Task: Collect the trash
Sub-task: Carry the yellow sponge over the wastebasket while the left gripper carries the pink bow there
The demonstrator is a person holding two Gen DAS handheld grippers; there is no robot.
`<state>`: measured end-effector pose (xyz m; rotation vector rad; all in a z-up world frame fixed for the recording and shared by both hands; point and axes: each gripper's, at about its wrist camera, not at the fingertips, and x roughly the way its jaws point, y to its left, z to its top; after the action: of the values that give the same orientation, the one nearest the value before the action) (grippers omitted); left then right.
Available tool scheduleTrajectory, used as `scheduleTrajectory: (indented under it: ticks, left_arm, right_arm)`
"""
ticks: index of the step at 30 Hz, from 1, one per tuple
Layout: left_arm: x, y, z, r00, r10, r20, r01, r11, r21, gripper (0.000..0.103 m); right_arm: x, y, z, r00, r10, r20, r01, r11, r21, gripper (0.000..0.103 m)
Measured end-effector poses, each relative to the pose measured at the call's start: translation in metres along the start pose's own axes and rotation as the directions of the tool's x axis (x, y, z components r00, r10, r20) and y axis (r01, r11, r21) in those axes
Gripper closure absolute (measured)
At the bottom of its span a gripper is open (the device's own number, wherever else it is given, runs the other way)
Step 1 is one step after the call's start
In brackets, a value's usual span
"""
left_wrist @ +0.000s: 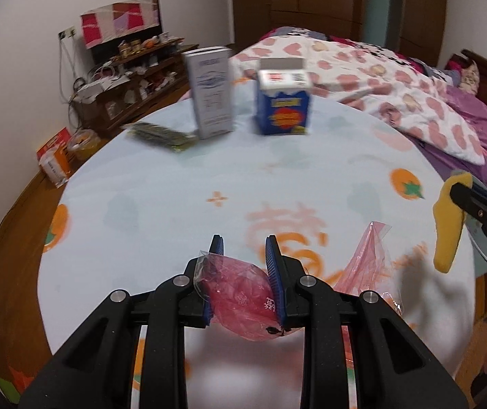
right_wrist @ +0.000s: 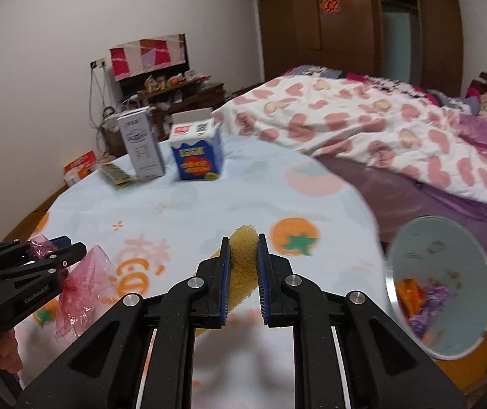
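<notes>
My left gripper (left_wrist: 243, 248) is shut on a crumpled pink plastic bag (left_wrist: 240, 294) and holds it over the near edge of the round table (left_wrist: 209, 177); the bag also shows in the right wrist view (right_wrist: 83, 279). My right gripper (right_wrist: 242, 242) is shut on a yellow sponge (right_wrist: 241, 266), which hangs at the right in the left wrist view (left_wrist: 447, 225). A pale trash bin (right_wrist: 444, 255) with coloured scraps inside stands just right of the table.
A white carton (left_wrist: 211, 92), a blue carton (left_wrist: 284, 102) and a flat green packet (left_wrist: 160, 136) lie at the table's far side. A bed with a heart-print blanket (right_wrist: 362, 126) lies behind. A cluttered wooden shelf (left_wrist: 134, 78) stands at the far left.
</notes>
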<state>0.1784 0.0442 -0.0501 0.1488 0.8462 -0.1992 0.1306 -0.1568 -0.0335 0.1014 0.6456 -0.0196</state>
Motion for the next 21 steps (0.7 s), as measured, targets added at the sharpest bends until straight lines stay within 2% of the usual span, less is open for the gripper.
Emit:
scheduleTrajectory:
  ticks: [7,21]
  left_arm:
    - [-0.015,-0.041,-0.006,1.0,-0.011,0.015,0.01,0.999,0.053,0.077]
    - [-0.027,-0.096,-0.025,0.999,-0.044,-0.002,0.044,0.996,0.082,0.077]
  right_arm:
    - [-0.027,-0.032,-0.011,0.999,-0.047,0.02,0.046,0.998,0.038,0.088]
    - [-0.069,-0.072,-0.041,0.994,-0.102,0.037,0.1,0.993,0.069,0.088]
